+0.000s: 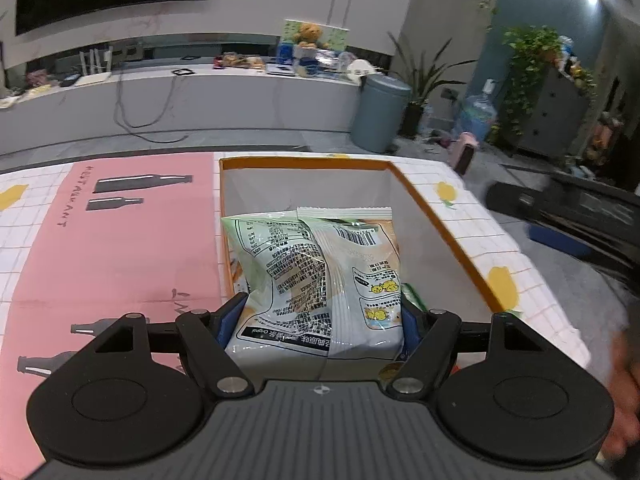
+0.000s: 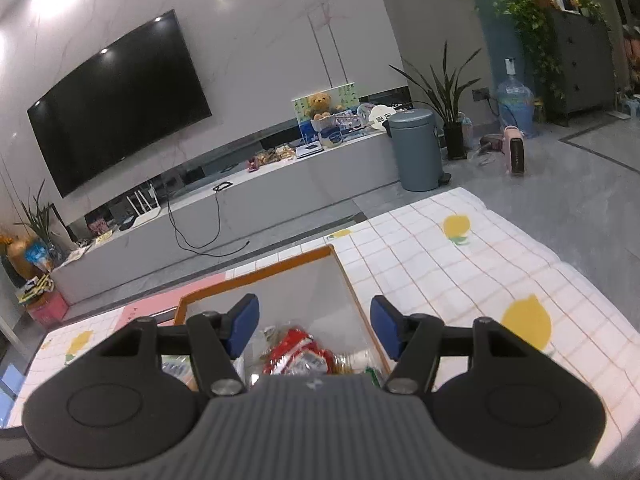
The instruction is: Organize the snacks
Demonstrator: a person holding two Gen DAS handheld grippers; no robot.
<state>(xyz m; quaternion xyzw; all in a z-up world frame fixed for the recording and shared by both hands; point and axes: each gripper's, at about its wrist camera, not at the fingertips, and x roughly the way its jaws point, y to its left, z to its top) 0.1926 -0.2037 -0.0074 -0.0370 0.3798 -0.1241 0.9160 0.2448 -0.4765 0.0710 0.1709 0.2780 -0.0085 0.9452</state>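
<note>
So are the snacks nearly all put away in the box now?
Partly. A red snack packet already lies in the orange-rimmed box, and the right hand-held gripper is open and empty above it. The left hand-held gripper holds a pale green snack bag over the box, not yet let go. Whether more snacks wait elsewhere can't be seen.

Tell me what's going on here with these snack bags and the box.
A person with a gripper in each hand is sorting snacks into an orange-rimmed box on a checked tablecloth. The left gripper holds a pale snack bag over the box's near end, pads pressed on its sides. The right gripper is open and empty above the box, where a red snack packet already lies.
</note>
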